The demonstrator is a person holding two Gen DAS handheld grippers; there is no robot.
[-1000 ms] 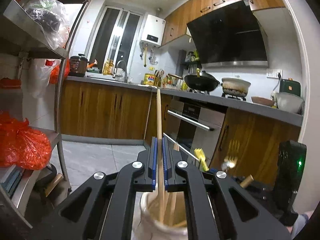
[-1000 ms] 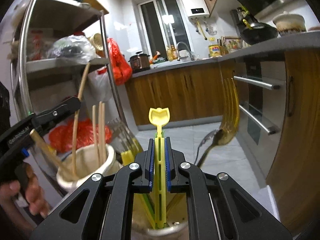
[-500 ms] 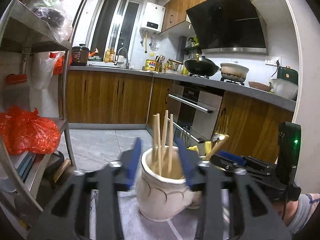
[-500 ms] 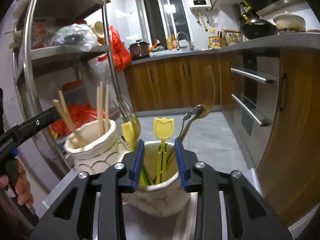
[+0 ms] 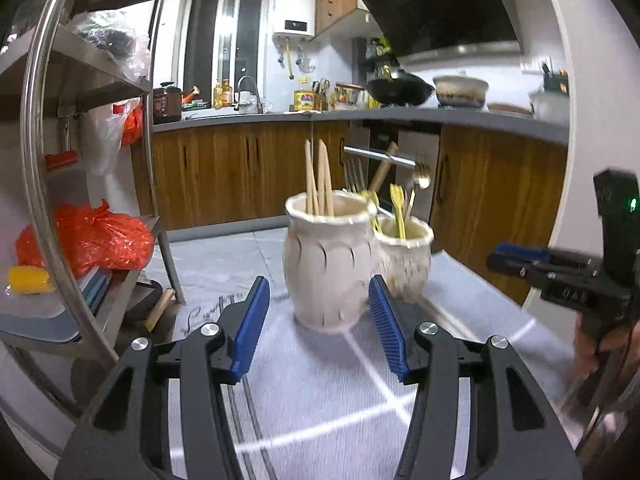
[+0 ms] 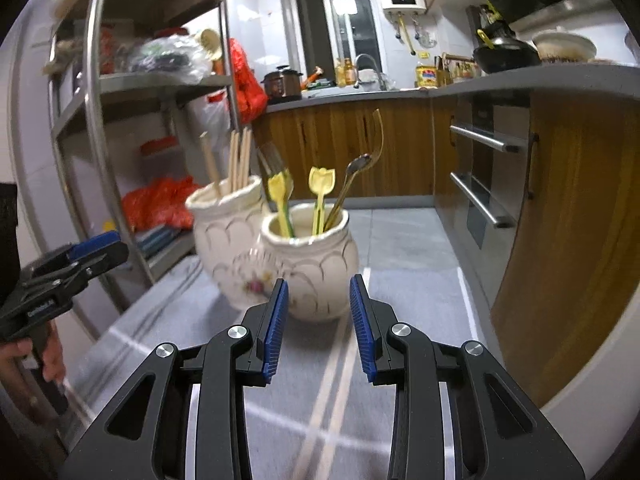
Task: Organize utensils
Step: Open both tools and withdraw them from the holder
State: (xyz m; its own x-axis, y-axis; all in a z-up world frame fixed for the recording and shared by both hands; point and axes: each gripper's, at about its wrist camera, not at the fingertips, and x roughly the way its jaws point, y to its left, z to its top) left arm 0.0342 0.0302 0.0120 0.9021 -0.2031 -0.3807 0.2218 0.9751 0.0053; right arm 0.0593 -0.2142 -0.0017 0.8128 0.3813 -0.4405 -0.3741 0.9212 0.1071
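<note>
Standing side by side on the grey bench (image 6: 420, 292), two cream jars touch: the taller jar (image 5: 328, 264) holds wooden chopsticks (image 5: 318, 178), the shorter jar (image 6: 308, 264) yellow forks (image 6: 320, 196) and a spoon (image 6: 350, 184) (slightly blurred). The left tool (image 5: 318, 326) gapes wide, empty; the right tool (image 6: 318, 322) is likewise spread, holding nothing.

Utensil ends hidden inside taller jar (image 5: 326, 264) and shorter jar (image 6: 308, 264).

Grey striped cloth (image 5: 320, 392) on table, w/ two cream jars (image 5: 326, 264) (image 6: 308, 264) touching.
</note>
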